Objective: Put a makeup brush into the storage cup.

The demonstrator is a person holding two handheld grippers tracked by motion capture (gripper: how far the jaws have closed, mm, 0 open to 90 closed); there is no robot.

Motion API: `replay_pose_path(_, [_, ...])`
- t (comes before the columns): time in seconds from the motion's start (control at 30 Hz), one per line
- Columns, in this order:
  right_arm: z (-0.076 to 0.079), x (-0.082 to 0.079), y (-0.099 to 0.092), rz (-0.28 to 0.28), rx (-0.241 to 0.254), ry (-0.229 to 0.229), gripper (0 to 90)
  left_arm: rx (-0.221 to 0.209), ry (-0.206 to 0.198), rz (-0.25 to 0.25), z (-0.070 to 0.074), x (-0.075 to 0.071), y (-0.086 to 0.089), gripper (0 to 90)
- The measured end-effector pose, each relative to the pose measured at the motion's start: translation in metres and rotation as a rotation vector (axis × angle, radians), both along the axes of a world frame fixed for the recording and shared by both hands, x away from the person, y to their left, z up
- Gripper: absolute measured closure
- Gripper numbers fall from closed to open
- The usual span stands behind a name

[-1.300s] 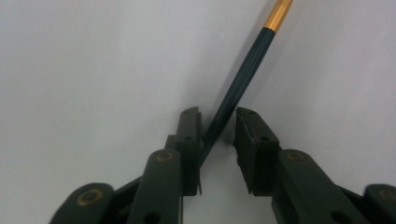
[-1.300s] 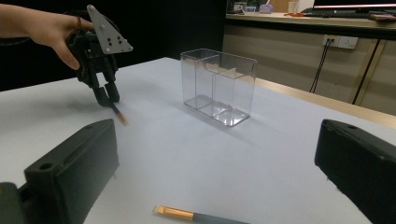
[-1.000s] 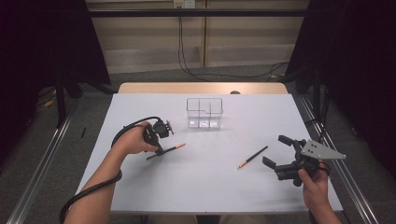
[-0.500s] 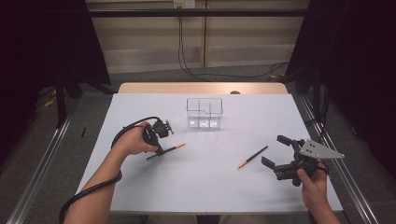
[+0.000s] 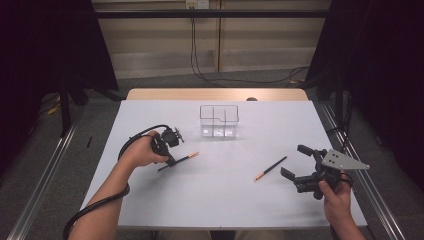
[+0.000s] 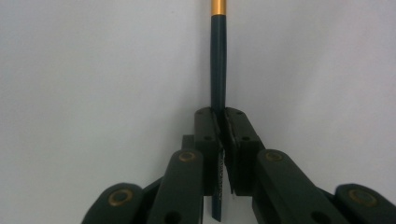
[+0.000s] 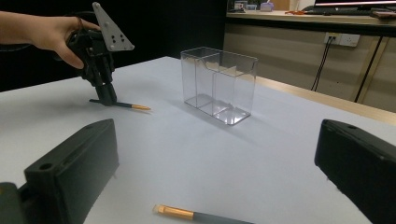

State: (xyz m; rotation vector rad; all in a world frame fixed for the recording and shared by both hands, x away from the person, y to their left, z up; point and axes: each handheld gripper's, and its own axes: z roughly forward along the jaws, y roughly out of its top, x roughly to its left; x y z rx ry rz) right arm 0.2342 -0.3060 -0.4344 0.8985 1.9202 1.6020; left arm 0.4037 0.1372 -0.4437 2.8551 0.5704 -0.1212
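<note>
On white table point(image 5: 215, 190): left claw point(image 5: 172, 161) clamps brush point(image 5: 182, 160); right claw point(image 5: 295, 162) agape; dark surroundings, seemingly curtains.

R jaws wide apart | pencil point(image 7: 201, 215) btwn, on table | clear box point(image 7: 219, 86) ahead

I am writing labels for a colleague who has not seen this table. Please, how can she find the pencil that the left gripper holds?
On the white table, look at the near left side, in front of the clear plastic organizer. The held pencil lies there, dark with a gold end, and the left gripper is shut on it. The other pencil lies free toward the right.
</note>
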Motion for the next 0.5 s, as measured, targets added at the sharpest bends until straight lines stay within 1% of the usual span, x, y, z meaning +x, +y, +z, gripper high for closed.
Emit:
replay_pose_path(0.03, [0.0001, -0.0002, 0.0001, -0.001, 0.000, 0.001, 0.0, -0.008, 0.002, 0.008, -0.0005, -0.0009, -0.0009, 84.6])
replay_pose_path(0.07, [0.0001, -0.0002, 0.0002, -0.001, 0.000, 0.001, 0.0, -0.012, 0.003, 0.002, -0.0001, -0.0006, -0.0013, 84.6])
replay_pose_path(0.13, [0.0000, -0.0001, 0.0004, -0.001, 0.000, -0.001, 0.0, -0.038, 0.010, 0.009, 0.0009, -0.0009, -0.0022, 84.6])
replay_pose_path(0.17, [-0.0001, -0.0001, 0.0004, -0.001, -0.002, -0.001, 0.0, -0.044, 0.009, 0.004, 0.0019, -0.0005, -0.0024, 84.6])
replay_pose_path(0.23, [-0.0002, -0.0002, 0.0000, -0.001, -0.004, -0.001, 0.0, -0.069, 0.008, 0.014, 0.0034, -0.0008, -0.0026, 84.6])
replay_pose_path(0.4, [0.0001, -0.0010, -0.0008, -0.005, -0.001, 0.000, 0.0, -0.146, 0.004, 0.024, 0.0073, -0.0002, -0.0002, 84.6])
replay_pose_path(0.47, [0.0002, -0.0011, -0.0008, -0.006, -0.001, -0.002, 0.0, -0.184, -0.002, 0.042, 0.0083, -0.0012, 0.0003, 84.6])
replay_pose_path(0.5, [0.0003, -0.0012, -0.0008, -0.003, -0.002, 0.001, 0.0, -0.196, -0.006, 0.040, 0.0092, -0.0009, 0.0010, 84.6])
